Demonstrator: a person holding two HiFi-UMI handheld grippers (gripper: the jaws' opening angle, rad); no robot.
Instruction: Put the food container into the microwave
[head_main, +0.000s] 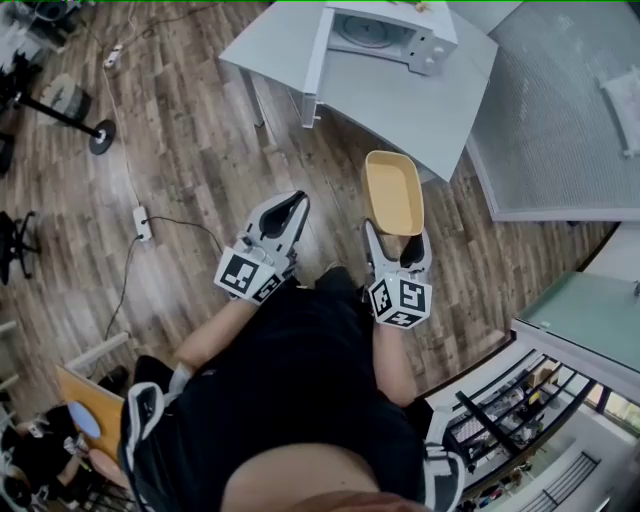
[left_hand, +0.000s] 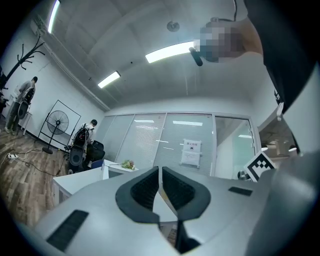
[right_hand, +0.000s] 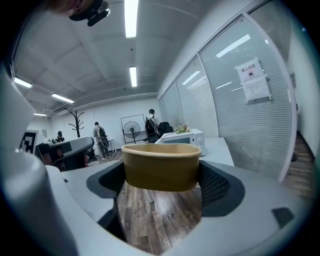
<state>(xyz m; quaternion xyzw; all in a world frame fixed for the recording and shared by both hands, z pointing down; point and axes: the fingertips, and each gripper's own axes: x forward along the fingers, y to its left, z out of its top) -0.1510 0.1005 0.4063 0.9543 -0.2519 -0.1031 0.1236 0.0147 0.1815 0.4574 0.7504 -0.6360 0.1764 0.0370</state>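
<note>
A tan food container (head_main: 393, 190) is held out over the wooden floor by my right gripper (head_main: 396, 242), whose jaws are shut on its near end. In the right gripper view the container (right_hand: 161, 166) fills the space between the jaws. The white microwave (head_main: 385, 35) stands on a grey table (head_main: 400, 100) ahead, its door swung open to the left; it also shows small in the right gripper view as the microwave (right_hand: 182, 136). My left gripper (head_main: 292, 208) hangs beside the right one, shut with nothing in it; its jaws (left_hand: 160, 186) meet in the left gripper view.
A power strip (head_main: 142, 222) with its cable lies on the floor at left. A fan base (head_main: 100, 135) stands further left. A grey carpet area (head_main: 560, 110) lies right of the table. People stand far off by a fan (right_hand: 132, 129) in the office.
</note>
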